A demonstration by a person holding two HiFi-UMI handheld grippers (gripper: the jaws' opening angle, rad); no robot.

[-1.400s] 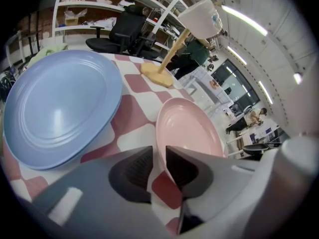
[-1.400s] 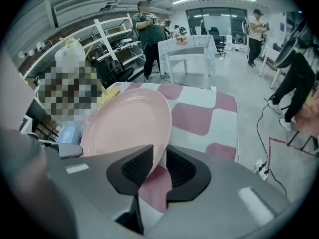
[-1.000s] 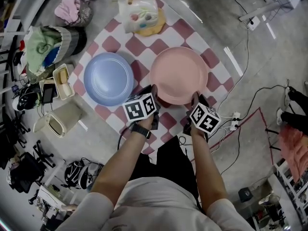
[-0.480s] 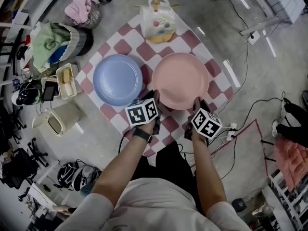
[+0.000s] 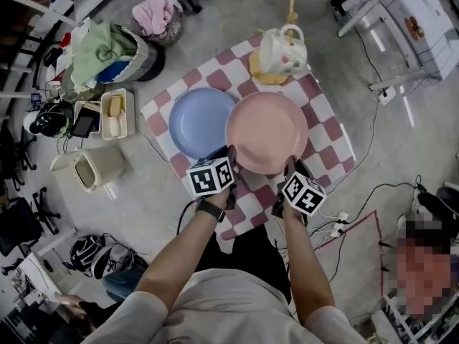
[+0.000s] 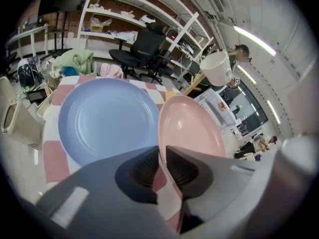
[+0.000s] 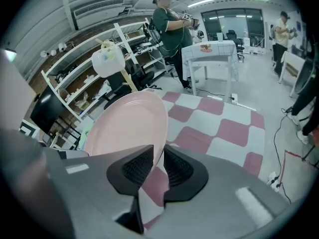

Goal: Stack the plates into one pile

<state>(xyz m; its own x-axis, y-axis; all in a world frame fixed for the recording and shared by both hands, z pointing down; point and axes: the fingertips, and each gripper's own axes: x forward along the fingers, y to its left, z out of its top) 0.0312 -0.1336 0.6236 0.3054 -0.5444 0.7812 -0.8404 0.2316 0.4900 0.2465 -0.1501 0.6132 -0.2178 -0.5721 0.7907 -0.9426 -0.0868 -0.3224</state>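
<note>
Both the left tool (image 6: 160, 158) and right tool (image 7: 158, 167) are pinching the near rim of the pink plate (image 5: 267, 131), hiding it there; its left edge is covering the blue plate (image 5: 197, 122).

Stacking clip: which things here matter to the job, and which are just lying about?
Job: pink plate, gripped at its near rim by left gripper and right gripper; blue plate on the checkered cloth.
Lying about: white jug, beige bin, basket of green cloth, pink cloth.

A white teapot (image 5: 282, 51) is seen top centre, at the edge of a checkered cloth (image 5: 324, 129); a beige bin (image 5: 87, 169) is located at left.
</note>
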